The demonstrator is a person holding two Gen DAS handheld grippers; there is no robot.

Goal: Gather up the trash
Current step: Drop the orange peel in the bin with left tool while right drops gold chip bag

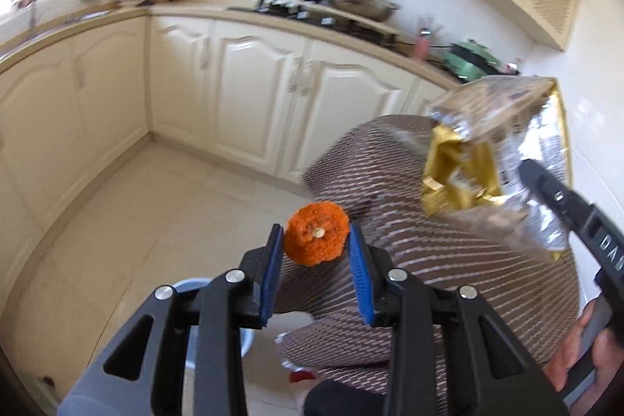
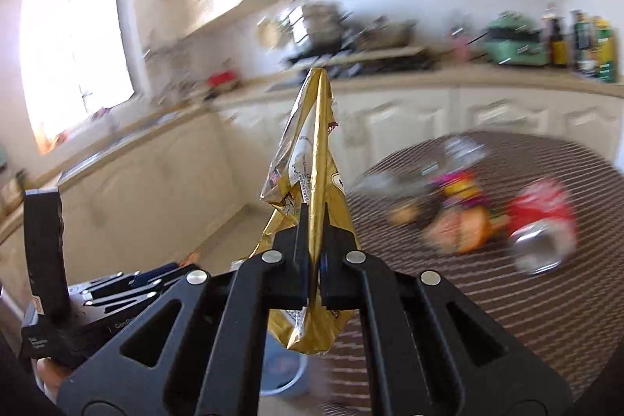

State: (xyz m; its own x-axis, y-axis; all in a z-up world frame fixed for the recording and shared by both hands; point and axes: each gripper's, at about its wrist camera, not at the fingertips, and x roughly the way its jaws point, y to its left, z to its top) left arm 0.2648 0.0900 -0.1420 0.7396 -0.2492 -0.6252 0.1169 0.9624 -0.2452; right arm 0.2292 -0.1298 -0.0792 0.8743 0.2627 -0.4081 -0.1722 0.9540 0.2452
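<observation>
The left gripper [image 1: 316,252] has its blue-padded fingers [image 1: 273,260] spread to either side of an orange peel piece [image 1: 316,239]. The peel sits between the pads at the near-left edge of the round table [image 1: 448,279] with its woven striped mat. Whether either pad touches it I cannot tell; a small gap seems to show on the right side.

The right gripper [image 2: 312,260] has its fingers pressed together on a gold foil snack bag [image 2: 312,182], held up in the air off the table, its long axis running upward from the pinch. From the left wrist view the same bag hangs above the table's right part.

More trash lies toward the far right of the table: a crushed red can [image 2: 542,225] and a colourful wrapper [image 2: 456,205], both blurred.

Below the table's near edge, a pale blue bin [image 2: 280,369] stands on the floor, almost straight under the gold bag. The bag probably goes there next.
</observation>
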